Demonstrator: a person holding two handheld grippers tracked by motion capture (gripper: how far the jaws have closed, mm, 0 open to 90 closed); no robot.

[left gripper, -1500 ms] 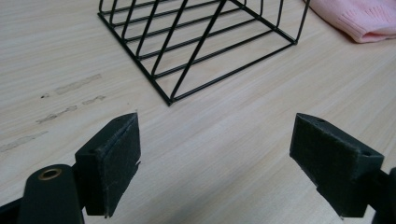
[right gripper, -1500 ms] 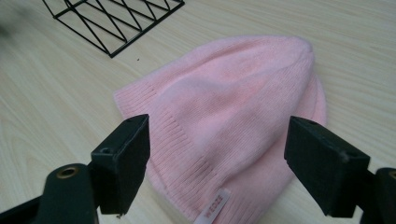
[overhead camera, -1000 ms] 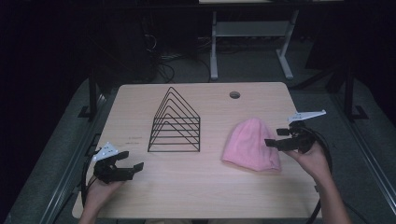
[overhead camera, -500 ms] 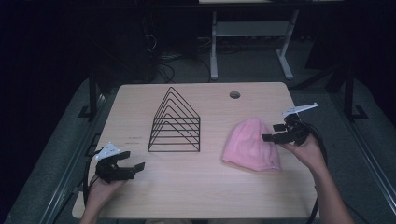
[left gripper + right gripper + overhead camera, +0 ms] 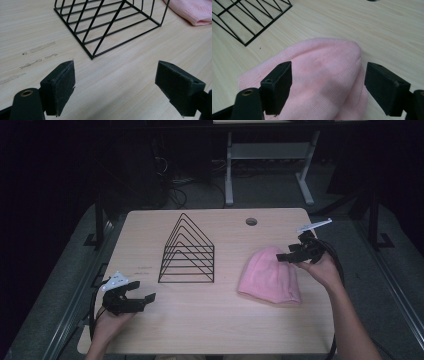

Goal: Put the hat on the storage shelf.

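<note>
Pink knit shows between your right gripper's (image 5: 328, 87) jaws, which stand wide apart above one soft, ribbed beanie (image 5: 270, 275) lying flat and slightly rumpled on the wooden table (image 5: 225, 320). Your left gripper (image 5: 116, 87) also has its jaws spread, holding nothing over bare wood. One black wire rack (image 5: 186, 251) stands between them, left of the beanie.

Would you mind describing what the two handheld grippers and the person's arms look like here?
Both grippers, left gripper and right gripper, are black, each with two blocky, square-faced jaw pads and a brass-coloured rivet at the jaw base. Each carries a pale grey plate on top and trails a black cable. The forearms are bare, with no sleeves visible.
</note>
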